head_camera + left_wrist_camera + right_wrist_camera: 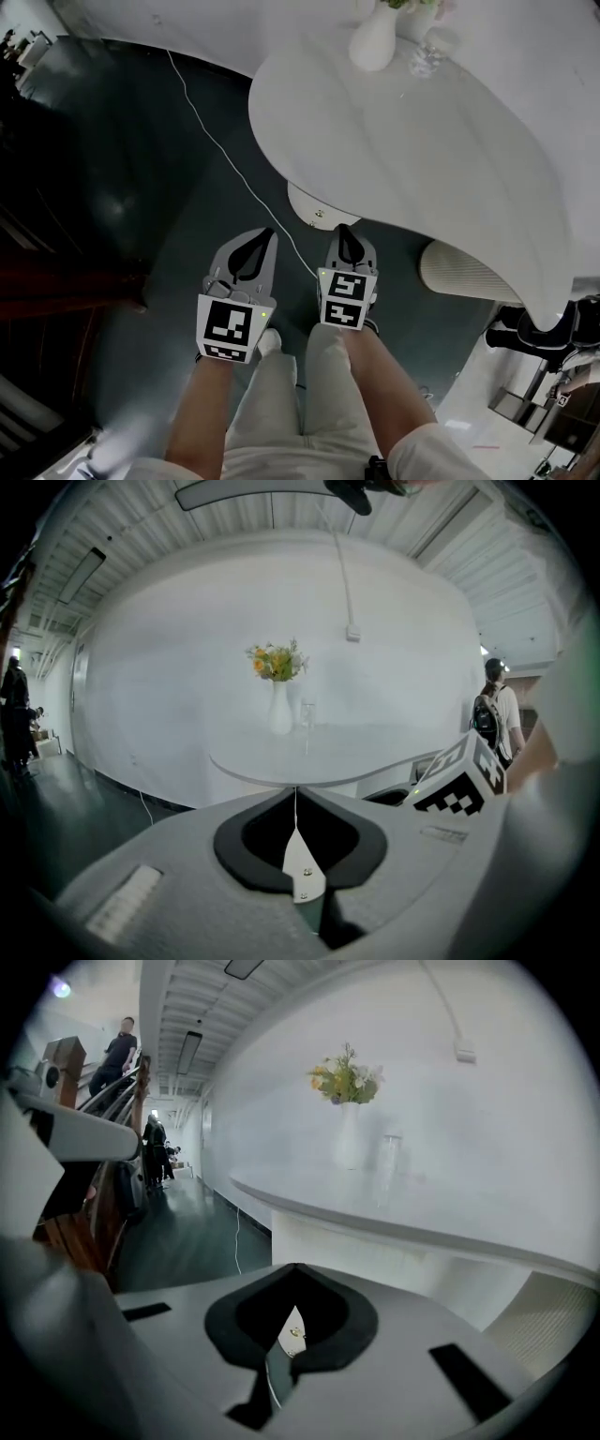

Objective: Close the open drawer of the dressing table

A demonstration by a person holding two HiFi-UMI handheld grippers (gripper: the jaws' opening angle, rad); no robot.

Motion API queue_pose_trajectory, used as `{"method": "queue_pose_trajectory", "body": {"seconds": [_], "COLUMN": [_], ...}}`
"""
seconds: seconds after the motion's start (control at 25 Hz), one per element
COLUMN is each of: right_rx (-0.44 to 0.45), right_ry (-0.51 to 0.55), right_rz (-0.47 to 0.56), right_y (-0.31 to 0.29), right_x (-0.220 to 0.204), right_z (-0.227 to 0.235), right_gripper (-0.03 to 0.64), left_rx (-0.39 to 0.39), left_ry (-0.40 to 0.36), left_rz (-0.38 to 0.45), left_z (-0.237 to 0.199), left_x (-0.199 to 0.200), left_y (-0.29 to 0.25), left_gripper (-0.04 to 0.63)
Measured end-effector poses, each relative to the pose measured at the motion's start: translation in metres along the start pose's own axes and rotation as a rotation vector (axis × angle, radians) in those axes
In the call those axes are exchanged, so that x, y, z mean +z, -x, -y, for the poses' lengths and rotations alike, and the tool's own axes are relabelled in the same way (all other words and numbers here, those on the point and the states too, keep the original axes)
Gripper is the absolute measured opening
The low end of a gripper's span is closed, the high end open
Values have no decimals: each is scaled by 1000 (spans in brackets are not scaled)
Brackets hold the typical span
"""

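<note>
Both sets of jaws are pressed together with nothing held: left gripper (261, 239), right gripper (345, 236). The dressing table (450, 141) lies ahead of you. The rounded white piece (319, 208) jutting from under its top, probably the open drawer, sits just beyond your right gripper, the nearer one.

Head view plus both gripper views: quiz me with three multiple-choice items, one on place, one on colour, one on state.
1. Where does the vase stand? A. on the table B. on the floor C. between jaws
2. Vase colour? A. red B. white C. black
3. Jaws of the left gripper? A. wide apart B. shut on a handle C. together, empty
1 A: the vase stands on the table beside the glass.
2 B: white in every view.
3 C: its tips meet, nothing between.
</note>
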State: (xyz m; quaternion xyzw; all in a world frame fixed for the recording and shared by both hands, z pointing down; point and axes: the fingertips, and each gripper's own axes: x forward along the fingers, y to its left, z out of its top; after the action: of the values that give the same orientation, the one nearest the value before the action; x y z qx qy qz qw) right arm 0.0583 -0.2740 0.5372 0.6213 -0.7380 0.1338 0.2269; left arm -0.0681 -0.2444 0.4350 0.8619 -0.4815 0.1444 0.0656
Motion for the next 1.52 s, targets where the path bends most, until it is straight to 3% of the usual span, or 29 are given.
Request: {"method": "queue_pose_trajectory", "body": {"seconds": [1.0, 1.36, 1.52], "right_rx": [98, 87, 71], "right_ry": [34, 91, 104], "right_rz": [137, 190, 228], "right_y": [148, 208, 229], "right_x": [95, 123, 138], "right_z": [-21, -24, -17], "right_gripper": [-6, -6, -6], "left_rx": [-59, -87, -111], "left_ry": [-72, -93, -141], "left_rz": [98, 146, 156], "left_z": [13, 18, 21], "left_x": [81, 106, 113], "left_y": [88, 118, 125], "left_gripper": [17, 17, 17]}}
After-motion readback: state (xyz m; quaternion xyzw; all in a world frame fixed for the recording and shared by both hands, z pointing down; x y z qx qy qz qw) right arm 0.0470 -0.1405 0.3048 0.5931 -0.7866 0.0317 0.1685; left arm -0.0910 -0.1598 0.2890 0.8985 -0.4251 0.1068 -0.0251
